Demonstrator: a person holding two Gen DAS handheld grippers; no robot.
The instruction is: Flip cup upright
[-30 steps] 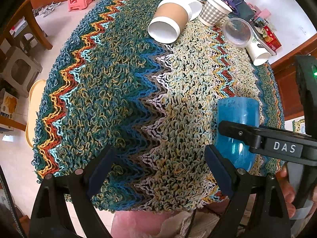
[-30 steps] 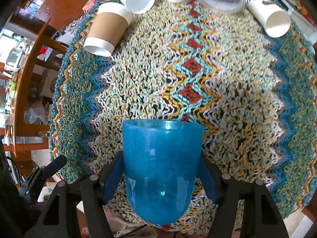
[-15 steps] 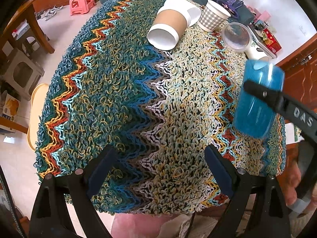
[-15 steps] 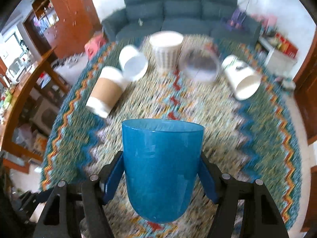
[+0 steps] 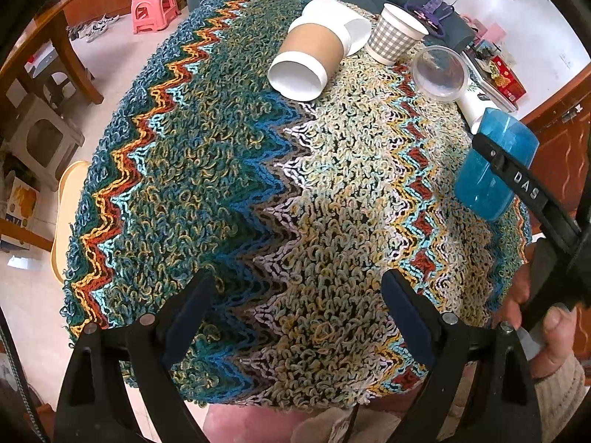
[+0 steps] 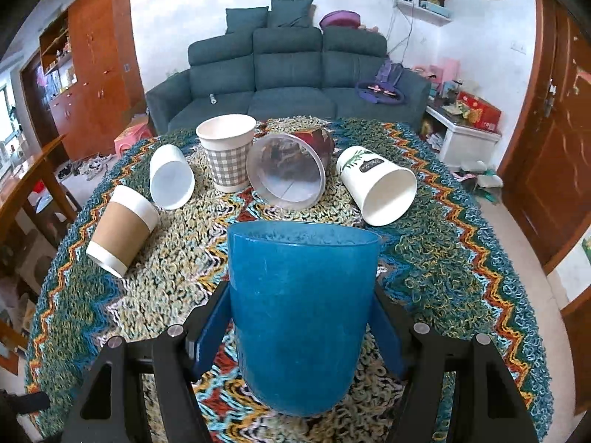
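Note:
My right gripper (image 6: 301,317) is shut on a blue translucent cup (image 6: 301,310), its fingers pressing both sides. The cup is held above the woven cloth, mouth up and nearly upright, its base off the table. In the left wrist view the same blue cup (image 5: 491,162) hangs tilted at the right edge, crossed by the right gripper's black finger (image 5: 517,177). My left gripper (image 5: 297,302) stands open over the near edge of the table, nothing between its fingers.
On the zigzag cloth (image 6: 424,258) lie a brown-sleeved cup (image 6: 122,229), a white cup (image 6: 171,177), a clear plastic cup (image 6: 288,173) and a leaf-printed white cup (image 6: 380,184), all on their sides. A checked cup (image 6: 227,155) stands upright. A sofa (image 6: 288,74) is behind.
The right gripper lifted the blue cup off the cloth and tipped it from lying toward upright, so the room now shows behind it. The left gripper stayed open and nearly still.

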